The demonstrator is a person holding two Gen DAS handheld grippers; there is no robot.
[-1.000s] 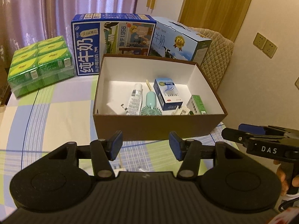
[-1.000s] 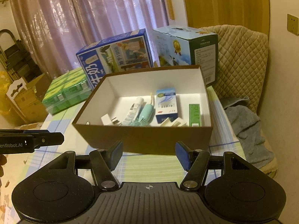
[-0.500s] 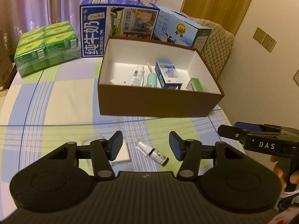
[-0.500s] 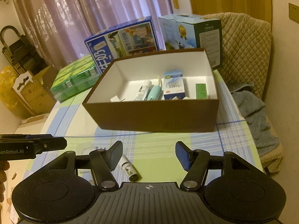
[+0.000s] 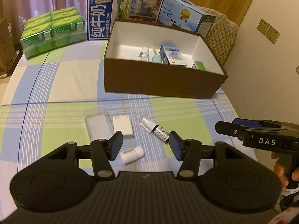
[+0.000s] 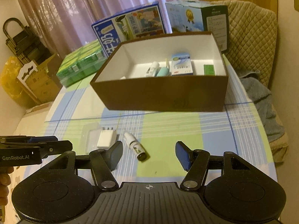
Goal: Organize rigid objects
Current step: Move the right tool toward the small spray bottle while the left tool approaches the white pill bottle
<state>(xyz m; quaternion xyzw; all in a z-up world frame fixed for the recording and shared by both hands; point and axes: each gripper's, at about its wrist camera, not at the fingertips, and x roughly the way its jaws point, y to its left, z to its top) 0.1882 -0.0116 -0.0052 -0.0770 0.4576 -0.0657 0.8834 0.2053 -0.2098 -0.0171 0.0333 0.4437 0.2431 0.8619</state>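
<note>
A brown box with a white inside holds several small items: a tube, a teal brush, a blue-white carton and a green carton. On the checked cloth in front of it lie a clear plastic case, a white charger plug, a small spray bottle and a white pill bottle. My left gripper is open and empty above the pill bottle. My right gripper is open and empty, just right of the spray bottle.
Behind the box stand two milk cartons and a green pack of drink boxes. A quilted chair with a grey towel is at the right. The wall with sockets is close on the right.
Both grippers have pulled back from the box and tilted down. The loose items on the cloth have come into view. Both stay open.
</note>
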